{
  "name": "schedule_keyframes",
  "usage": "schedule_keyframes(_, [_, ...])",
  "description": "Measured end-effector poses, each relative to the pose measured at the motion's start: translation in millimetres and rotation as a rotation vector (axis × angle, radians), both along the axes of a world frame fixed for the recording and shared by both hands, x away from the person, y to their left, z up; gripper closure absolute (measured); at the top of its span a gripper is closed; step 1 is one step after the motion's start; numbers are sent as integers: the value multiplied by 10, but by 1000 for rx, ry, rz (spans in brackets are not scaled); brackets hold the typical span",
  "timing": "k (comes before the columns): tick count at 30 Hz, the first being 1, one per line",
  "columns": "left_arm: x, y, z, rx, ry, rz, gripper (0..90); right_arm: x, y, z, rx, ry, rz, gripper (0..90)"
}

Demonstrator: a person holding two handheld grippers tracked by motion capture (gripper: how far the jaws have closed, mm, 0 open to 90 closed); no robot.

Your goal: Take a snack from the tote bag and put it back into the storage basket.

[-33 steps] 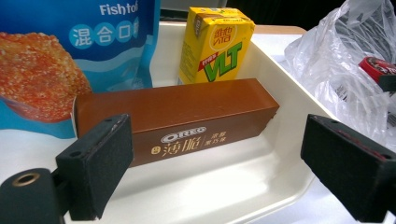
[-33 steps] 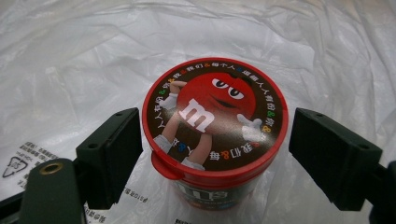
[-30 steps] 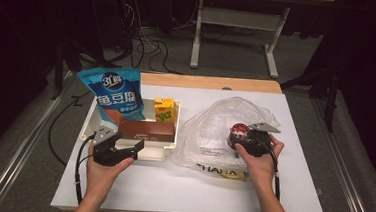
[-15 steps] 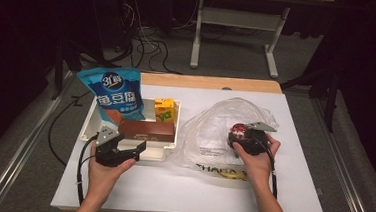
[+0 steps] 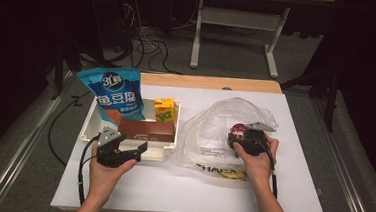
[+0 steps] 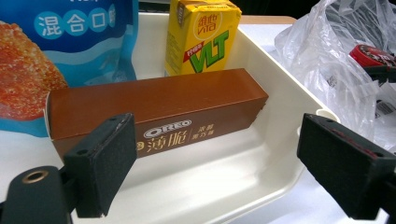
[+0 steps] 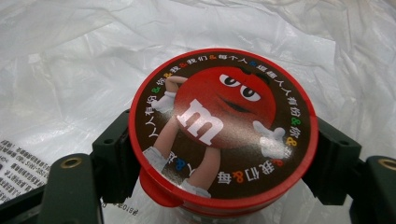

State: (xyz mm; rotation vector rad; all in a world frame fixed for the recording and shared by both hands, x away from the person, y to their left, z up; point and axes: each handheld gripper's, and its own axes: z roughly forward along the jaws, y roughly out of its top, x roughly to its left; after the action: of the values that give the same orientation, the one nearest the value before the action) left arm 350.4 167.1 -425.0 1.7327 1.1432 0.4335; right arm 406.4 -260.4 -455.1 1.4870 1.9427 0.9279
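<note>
1. M&M's tub sits between right gripper jaws, clamped at both sides, over plastic bag.
2. Left gripper jaws spread wide, nothing held, facing Oreo box in white tray.

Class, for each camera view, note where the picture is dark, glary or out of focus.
High view: table lit, surroundings nearly black. Left gripper view: the near pads are soft, the brown Oreo box sharp. Right gripper view: glare on the M&M's lid and pale plastic bag.
</note>
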Motion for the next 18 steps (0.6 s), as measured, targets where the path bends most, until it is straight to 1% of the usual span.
schedule_keyframes(3, [-3, -16, -2, -3, -1, -5, 133, -3, -1, 5, -5, 1, 8, 258])
schedule_keyframes(6, [-6, -32, -4, 2, -2, -10, 135, -20, 0, 11, -8, -1, 20, 259])
schedule_keyframes(8, [-8, -42, -4, 1, -2, -14, 136, -33, -4, 27, 1, -7, 26, 259])
schedule_keyframes(12, [-12, -69, -4, 4, -5, -23, 137, -77, -6, 104, 18, -28, 31, 260])
schedule_keyframes(16, [-22, -111, 5, 1, -9, -33, 138, -130, 9, 191, 21, -34, 51, 260])
schedule_keyframes(18, [-30, -142, 17, 0, -12, -39, 139, -153, 13, 225, 30, -39, 58, 260])
